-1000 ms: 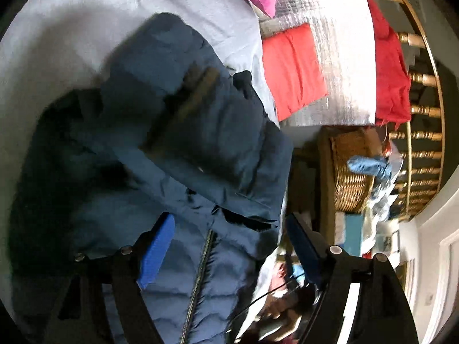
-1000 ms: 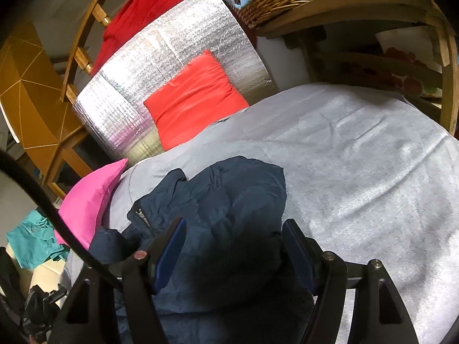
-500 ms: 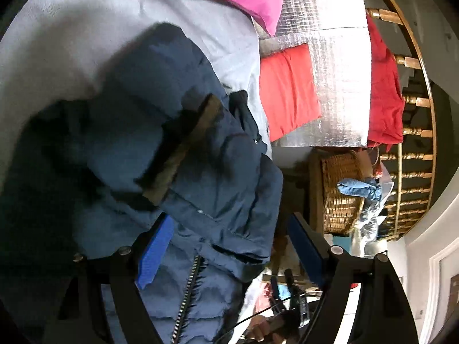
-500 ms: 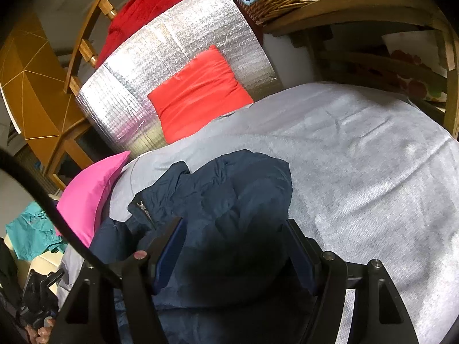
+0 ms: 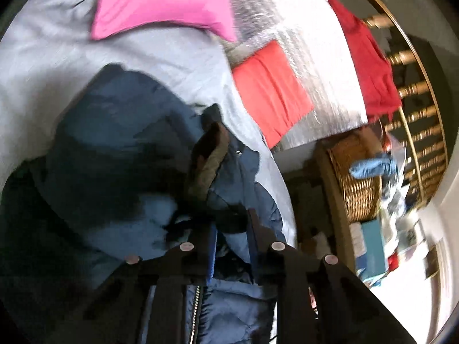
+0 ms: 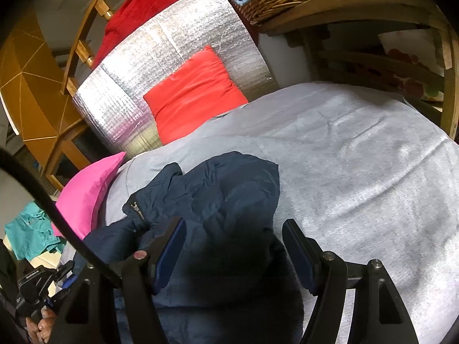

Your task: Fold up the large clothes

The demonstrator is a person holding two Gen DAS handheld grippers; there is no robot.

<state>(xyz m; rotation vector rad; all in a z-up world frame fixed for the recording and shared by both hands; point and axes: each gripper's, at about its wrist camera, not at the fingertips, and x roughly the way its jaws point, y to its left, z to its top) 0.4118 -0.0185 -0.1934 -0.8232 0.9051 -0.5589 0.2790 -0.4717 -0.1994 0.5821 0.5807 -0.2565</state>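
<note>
A navy puffer jacket [image 5: 120, 154] lies crumpled on a grey bed sheet [image 5: 51, 51]. Its zipper runs down below my left gripper [image 5: 231, 229], which is shut on a dark fold of the jacket near the front opening. A brown-lined collar or cuff [image 5: 210, 157] stands up just beyond the fingers. In the right wrist view the same jacket [image 6: 218, 200] lies bunched on the sheet [image 6: 358, 172]. My right gripper [image 6: 232, 246] is open and hovers just over the jacket, empty.
A pink pillow [image 5: 160, 3] and a red cushion [image 5: 269, 89] lie at the head of the bed against a silver foil panel [image 6: 172, 46]. A wicker basket [image 5: 355, 177] stands on a wooden shelf beside the bed. Red cloth [image 5: 370, 57] hangs on a wooden railing.
My left gripper has closed from wide open onto a fold of the jacket and moved forward. The right gripper stays open and has barely shifted.
</note>
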